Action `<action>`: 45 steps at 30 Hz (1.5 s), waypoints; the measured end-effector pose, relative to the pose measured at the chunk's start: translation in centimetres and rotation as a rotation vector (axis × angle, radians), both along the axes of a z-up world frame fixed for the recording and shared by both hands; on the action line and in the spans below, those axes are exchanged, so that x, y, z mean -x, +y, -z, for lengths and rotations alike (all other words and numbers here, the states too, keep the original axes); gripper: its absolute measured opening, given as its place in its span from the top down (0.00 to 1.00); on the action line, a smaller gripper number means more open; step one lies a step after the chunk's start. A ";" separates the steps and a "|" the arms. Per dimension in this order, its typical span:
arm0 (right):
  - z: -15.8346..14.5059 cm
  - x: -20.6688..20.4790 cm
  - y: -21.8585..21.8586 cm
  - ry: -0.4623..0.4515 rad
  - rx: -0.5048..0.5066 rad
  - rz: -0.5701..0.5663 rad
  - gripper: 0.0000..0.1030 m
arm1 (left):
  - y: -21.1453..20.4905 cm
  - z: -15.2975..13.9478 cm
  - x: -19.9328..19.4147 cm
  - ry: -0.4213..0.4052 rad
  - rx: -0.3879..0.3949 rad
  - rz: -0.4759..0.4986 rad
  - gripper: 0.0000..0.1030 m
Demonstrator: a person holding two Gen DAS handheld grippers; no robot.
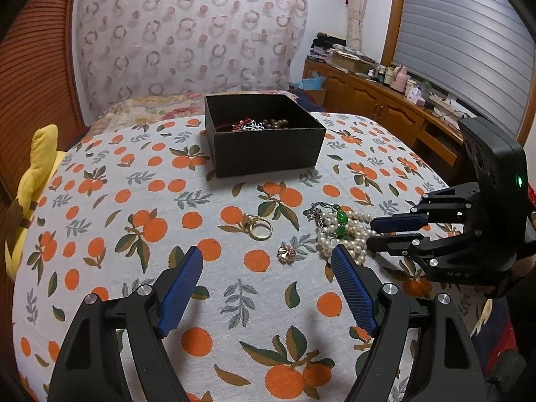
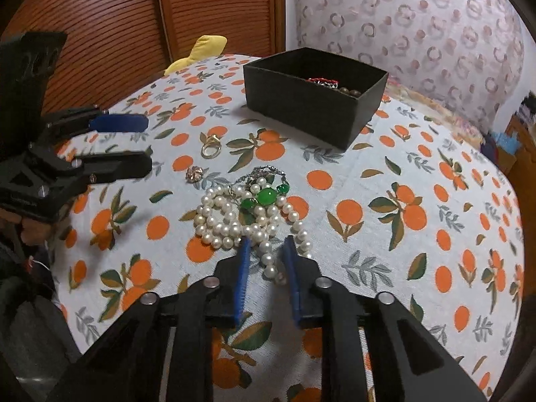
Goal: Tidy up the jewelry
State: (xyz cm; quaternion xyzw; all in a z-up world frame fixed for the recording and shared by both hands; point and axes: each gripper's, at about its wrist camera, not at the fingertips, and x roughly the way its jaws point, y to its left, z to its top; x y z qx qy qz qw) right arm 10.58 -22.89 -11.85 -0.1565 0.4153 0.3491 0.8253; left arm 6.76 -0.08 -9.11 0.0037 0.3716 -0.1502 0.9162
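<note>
Bedroom, with louvred wooden doors (image 2: 117, 16) at the far left and a circle-patterned curtain (image 1: 187, 33) behind. Spread across the bed, a white cover printed with oranges (image 1: 234, 301), soft and a little uneven.

At the far middle, a black open box (image 1: 268, 154), already holding brown beads, something red and a silver piece.

Near left, left gripper (image 1: 267, 250): spread wide, gripping nothing, poised over bare cover just near of the small pieces.

Near right, right gripper (image 2: 268, 239): narrowed to a slim gap straddling one loop of the pearl necklace (image 2: 227, 217); pads not seen pressing the beads, so nothing lifted yet.

Heaped with the pearls, a green-stone necklace (image 2: 266, 196) and a thin silver chain (image 2: 268, 171), apparently tangled. Left of the heap, well apart from it, a gold ring (image 1: 259, 229); near of that, a small rose-coloured flower piece (image 1: 286, 252).

Likely trouble:
- Pinching a single loop and lifting: probably dragging the green stones and chain along, then shedding them short of the box.
- Round, smooth pearls between flat pads: liable to roll out of a light grip.
- Closing too low: catching a fold of cover with the strand.
- Trailing strand sweeping left: could knock the flower piece or ring off the bed.
</note>
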 end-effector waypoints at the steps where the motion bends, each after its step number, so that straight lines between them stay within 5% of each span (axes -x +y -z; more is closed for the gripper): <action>1: 0.0 0.1 -0.1 -0.001 0.000 0.001 0.87 | -0.2 0.0 0.0 0.001 0.001 0.001 0.26; 7: -0.2 0.4 -1.4 -0.011 -0.035 0.028 0.92 | -0.8 0.0 -0.1 0.003 0.003 0.013 0.26; 22: -6.6 0.8 -6.0 -0.153 -0.139 0.133 0.92 | -2.7 -0.2 -1.0 0.009 0.012 0.067 0.26; 35: -2.1 1.7 -5.9 -0.042 -0.119 0.115 0.92 | -5.8 0.0 -6.9 0.109 0.067 0.167 0.60; 45: -1.5 3.0 -6.8 -0.040 -0.118 0.112 0.91 | -8.6 1.1 -9.6 0.185 0.062 0.241 0.63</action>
